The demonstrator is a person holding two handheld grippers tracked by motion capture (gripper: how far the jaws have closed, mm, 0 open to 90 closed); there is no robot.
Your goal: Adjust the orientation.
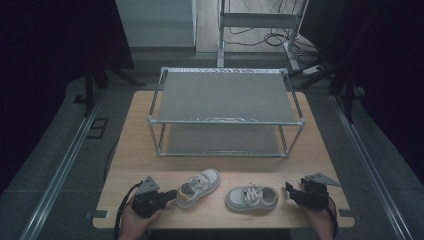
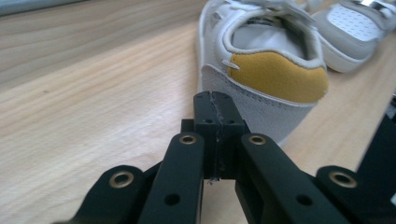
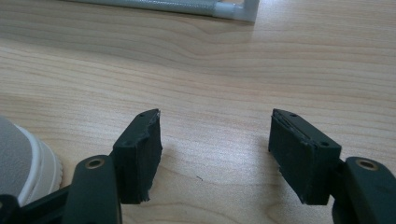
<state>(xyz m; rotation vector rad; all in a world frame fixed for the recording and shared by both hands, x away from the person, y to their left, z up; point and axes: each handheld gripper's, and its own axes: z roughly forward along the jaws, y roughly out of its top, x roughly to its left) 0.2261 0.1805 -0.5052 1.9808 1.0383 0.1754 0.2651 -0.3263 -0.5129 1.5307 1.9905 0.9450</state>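
Both shoes lie on the wooden table (image 1: 125, 165) in front of the two-tier shelf rack (image 1: 225, 95), and both of its shelves are bare, so the likely job of racking them has hardly begun. The left shoe (image 1: 199, 186), in front of the rack and left of its middle, is pale leather-like material with a mustard heel patch and a white rubbery sole. The right shoe (image 1: 251, 197), just beside it, looks grey with a perforated toe, though it is too small to be sure. The rack pairs grey fabric-like shelves with metal tubes. The left gripper (image 2: 215, 100) has its jaws pressed together on nothing, tips at the left shoe's heel. The right gripper (image 3: 215, 140) stands wide and empty beside the right shoe.
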